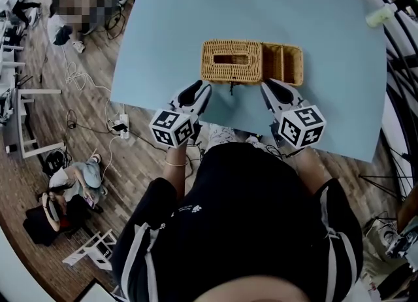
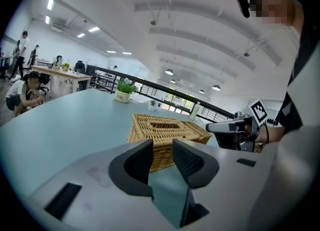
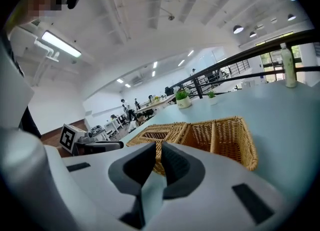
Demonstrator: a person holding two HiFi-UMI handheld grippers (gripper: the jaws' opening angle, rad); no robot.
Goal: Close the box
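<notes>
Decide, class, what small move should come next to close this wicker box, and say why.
Probably ease the left gripper forward to the near edge of the lid. The lid lies open beside the divided base. The left gripper and the right gripper both sit short of the wicker, jaws apart and empty, and the left is nearer the lid.
</notes>
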